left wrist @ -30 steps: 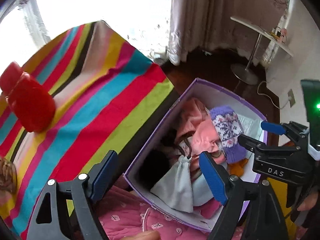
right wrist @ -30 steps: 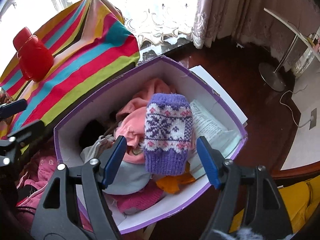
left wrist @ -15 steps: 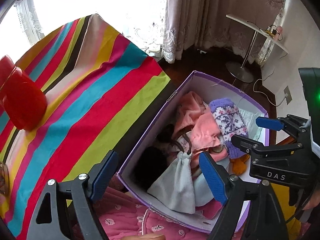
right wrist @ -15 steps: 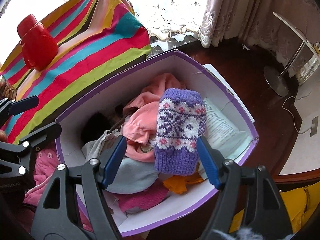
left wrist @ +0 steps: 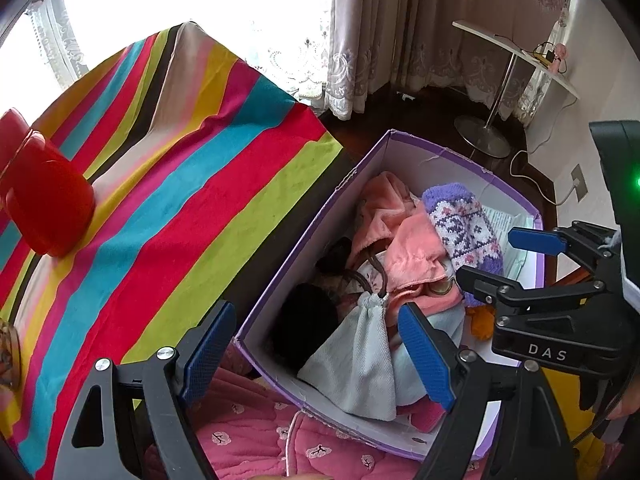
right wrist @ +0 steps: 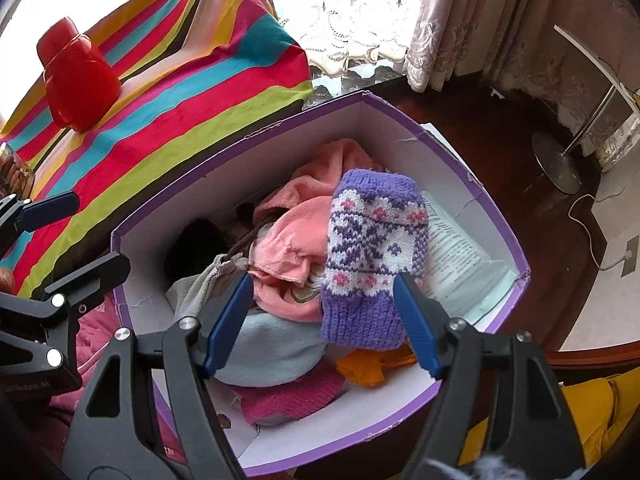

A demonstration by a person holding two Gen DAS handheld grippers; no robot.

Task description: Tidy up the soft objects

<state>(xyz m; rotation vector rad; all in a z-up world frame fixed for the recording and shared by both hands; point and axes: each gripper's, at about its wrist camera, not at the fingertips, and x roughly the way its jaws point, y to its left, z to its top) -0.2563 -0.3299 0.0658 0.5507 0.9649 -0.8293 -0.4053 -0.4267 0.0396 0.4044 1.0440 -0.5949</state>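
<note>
Jaws wide on both grippers, left (left wrist: pixel 318 354) and right (right wrist: pixel 322 322), nothing held.
Mitten (right wrist: pixel 370 258) centre frame, atop pile in box (right wrist: pixel 452 160); light, floppy knit, pinch cuff end.

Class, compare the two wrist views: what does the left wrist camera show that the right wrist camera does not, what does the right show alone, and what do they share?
Only the left wrist view shows the pink quilted cloth with small flowers spread in front of the box.

Only the right wrist view shows the magenta knit piece near the box's front wall and the whole orange cloth.

Both show the purple box, the purple-and-white knit mitten, the peach fleece, the grey drawstring bag, the red container and the striped cloth.
</note>
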